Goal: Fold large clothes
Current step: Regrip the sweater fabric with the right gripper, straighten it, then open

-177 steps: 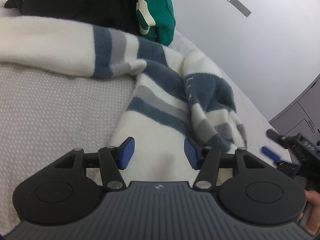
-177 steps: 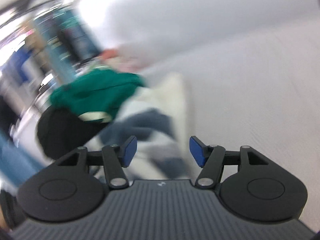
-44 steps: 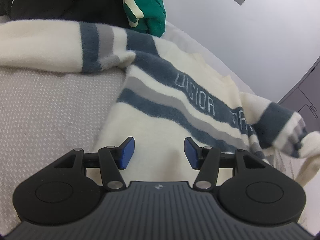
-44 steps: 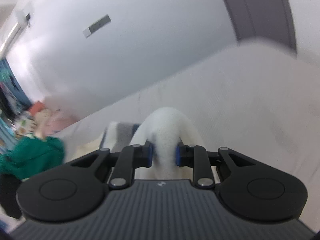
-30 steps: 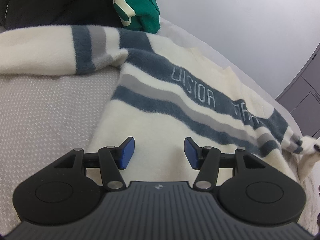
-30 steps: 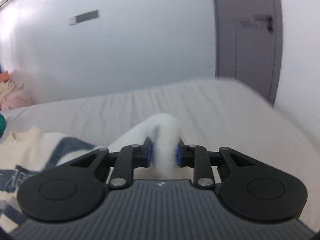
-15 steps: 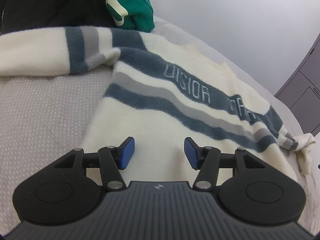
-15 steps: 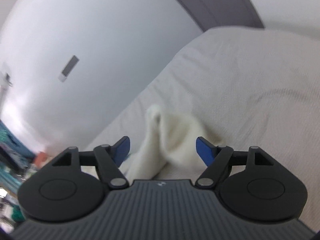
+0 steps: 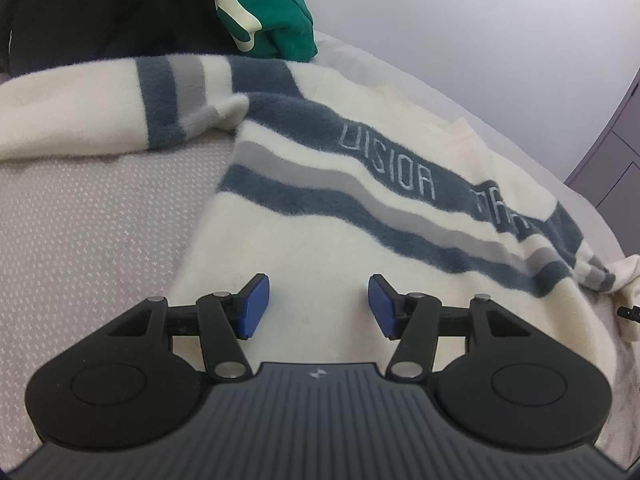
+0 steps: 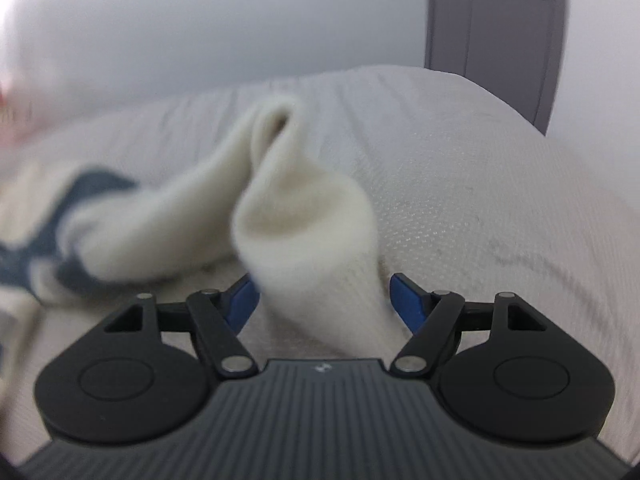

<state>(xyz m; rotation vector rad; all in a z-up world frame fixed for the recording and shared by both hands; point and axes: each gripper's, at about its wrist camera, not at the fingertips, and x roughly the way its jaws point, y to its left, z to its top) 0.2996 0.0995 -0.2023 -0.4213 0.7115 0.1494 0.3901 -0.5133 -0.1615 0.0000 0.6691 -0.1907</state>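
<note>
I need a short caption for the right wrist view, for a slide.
Right gripper, open, with the cream sleeve end of the striped sweater lying loose between its pads on the bed.

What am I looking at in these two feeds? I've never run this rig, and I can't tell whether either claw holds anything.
Each picture comes from a camera on a hand-held two-finger gripper, looking along its blue pads. The left gripper hangs open over a striped sweater spread on the bed; green and black clothes lie behind. The right gripper has just been opening, then closing slightly: the cream sleeve sits between its pads, which appear not to press it. Nothing is held.
</note>
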